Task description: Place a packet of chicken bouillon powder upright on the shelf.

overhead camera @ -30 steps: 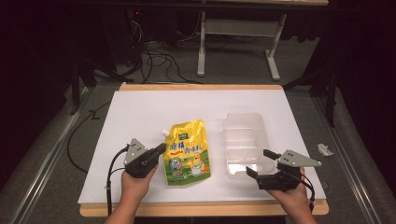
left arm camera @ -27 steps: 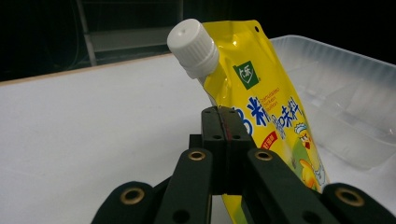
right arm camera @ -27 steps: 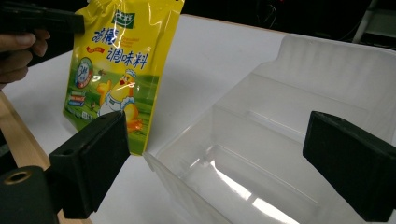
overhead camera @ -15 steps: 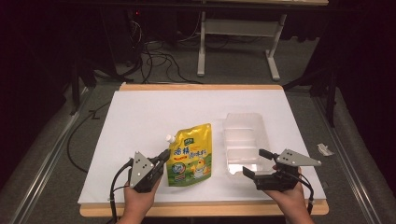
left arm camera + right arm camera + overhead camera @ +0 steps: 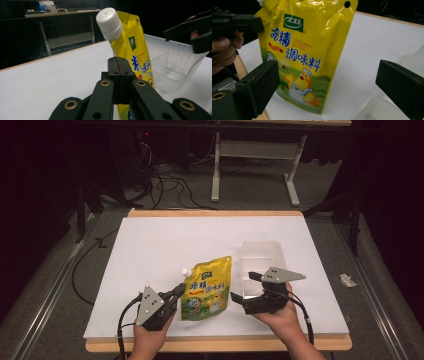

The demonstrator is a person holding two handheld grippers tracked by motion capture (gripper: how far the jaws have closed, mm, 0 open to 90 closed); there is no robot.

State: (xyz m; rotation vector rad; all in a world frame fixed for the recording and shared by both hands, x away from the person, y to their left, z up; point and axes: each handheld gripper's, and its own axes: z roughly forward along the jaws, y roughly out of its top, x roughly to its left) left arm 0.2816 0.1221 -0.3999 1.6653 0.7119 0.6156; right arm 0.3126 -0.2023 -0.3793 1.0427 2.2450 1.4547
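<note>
Pouch point(image 5: 207, 287) lifted by shut left claw point(image 5: 176, 294), not yet in clear tub point(image 5: 262, 257); right claw point(image 5: 245, 287) open, empty, alongside.

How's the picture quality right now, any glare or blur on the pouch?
High view: evenly lit table, dark surroundings, yellow pouch readable. Left gripper view: pouch sharp, other gripper at the right edge soft. Right gripper view: glare streaks across the pouch's glossy top, print still legible.

Far half of table point(image 5: 165, 240) open, free passage there. Near edge tight: yellow pouch point(image 5: 207, 287) w/ clear tub point(image 5: 262, 255) just beside it on the right, narrow gap btwn them. Left of pouch, open white sheet.
</note>
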